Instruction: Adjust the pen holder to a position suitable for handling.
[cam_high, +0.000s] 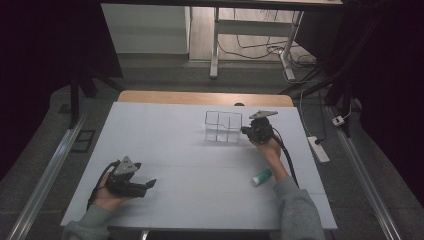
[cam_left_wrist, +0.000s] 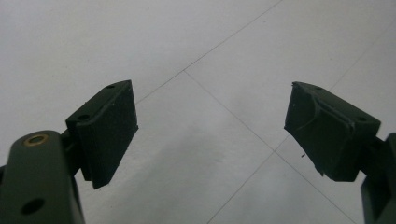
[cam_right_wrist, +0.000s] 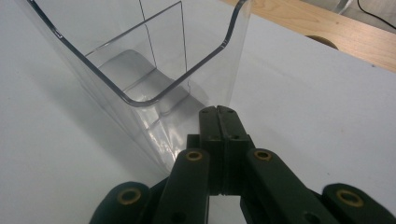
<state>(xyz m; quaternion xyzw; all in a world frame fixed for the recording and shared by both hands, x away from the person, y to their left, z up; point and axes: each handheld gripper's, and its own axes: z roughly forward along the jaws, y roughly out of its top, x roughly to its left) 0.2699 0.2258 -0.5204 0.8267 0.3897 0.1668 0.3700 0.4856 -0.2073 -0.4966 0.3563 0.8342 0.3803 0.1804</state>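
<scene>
Clear organizer (cam_right_wrist: 140, 60) sits just beside pressed-together right tongs (cam_right_wrist: 219, 112); left tongs (cam_left_wrist: 210, 135) spread.

Bare white table (cam_high: 165, 150) left and centre; clear organizer (cam_high: 223, 126) and tube (cam_high: 261, 176) as right-side obstacles

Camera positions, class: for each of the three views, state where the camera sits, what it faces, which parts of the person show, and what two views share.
High view: above the person's side, facing forward and down on the table; both forearms, left tongs, right tongs.
Left gripper view: rides the left tongs, facing bare table between open jaws.
Right gripper view: rides the right tongs, shut, facing the clear divided box.
Shared: the box in high and right gripper views.
</scene>
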